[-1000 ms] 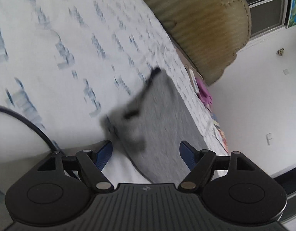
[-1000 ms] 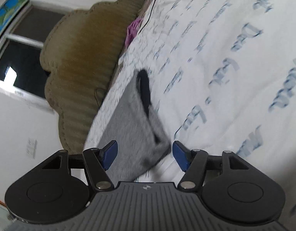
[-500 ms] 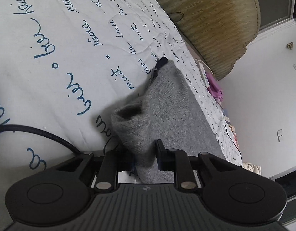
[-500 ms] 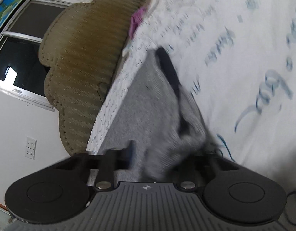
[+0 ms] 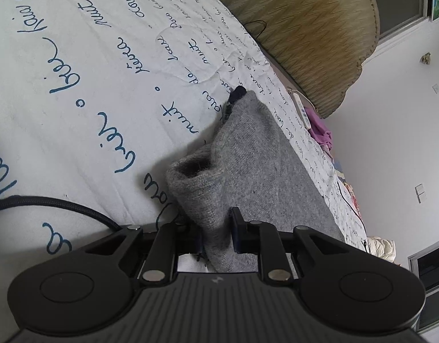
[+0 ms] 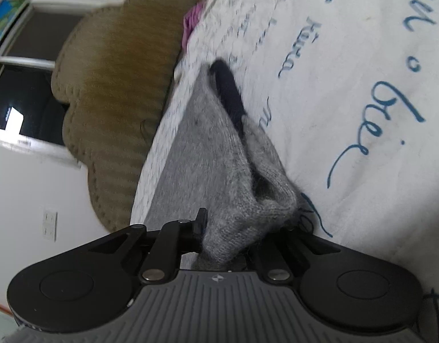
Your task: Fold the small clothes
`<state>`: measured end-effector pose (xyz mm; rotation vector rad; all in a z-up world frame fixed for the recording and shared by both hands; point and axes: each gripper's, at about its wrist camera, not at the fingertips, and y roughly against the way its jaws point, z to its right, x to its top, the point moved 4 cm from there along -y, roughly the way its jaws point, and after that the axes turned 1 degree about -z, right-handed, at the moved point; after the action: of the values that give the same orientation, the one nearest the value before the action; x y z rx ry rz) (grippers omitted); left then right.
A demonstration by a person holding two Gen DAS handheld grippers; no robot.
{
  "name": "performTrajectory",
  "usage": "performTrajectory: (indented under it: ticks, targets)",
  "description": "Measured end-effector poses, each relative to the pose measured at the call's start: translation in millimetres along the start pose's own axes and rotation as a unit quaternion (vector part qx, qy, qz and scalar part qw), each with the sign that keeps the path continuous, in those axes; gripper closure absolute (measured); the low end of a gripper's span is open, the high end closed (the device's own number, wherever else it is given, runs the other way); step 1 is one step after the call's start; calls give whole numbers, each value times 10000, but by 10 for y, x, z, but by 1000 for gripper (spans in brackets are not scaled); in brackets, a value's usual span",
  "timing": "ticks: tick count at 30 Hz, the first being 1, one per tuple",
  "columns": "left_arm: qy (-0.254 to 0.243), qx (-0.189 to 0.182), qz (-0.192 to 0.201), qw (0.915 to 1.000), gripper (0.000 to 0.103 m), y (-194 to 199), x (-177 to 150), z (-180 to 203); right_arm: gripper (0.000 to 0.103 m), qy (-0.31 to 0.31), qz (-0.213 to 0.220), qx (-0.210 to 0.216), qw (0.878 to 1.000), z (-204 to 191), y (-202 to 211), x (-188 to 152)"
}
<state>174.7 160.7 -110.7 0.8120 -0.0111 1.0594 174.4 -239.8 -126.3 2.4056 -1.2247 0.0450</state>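
Note:
A small grey knitted garment with a dark trim lies on a white bedsheet printed with blue handwriting. My left gripper is shut on a near corner of it, and the cloth bunches up between the fingers. In the right wrist view the same grey garment shows its dark trim along the right edge. My right gripper is shut on another near corner, lifted a little off the sheet.
A tan padded headboard stands at the far end of the bed, also in the right wrist view. A pink cloth and a white remote lie near it. A black cable crosses the sheet at left.
Both grippers were open around the garment's near corners a second ago. They have closed on the cloth and raised it slightly.

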Motion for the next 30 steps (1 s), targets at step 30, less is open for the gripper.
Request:
performTrajectory:
  ticks: [30]
  targets:
    - [97,15,-100,9999,89,-2,23,-38,101,755,266,-337,9962,-87,-25,-101]
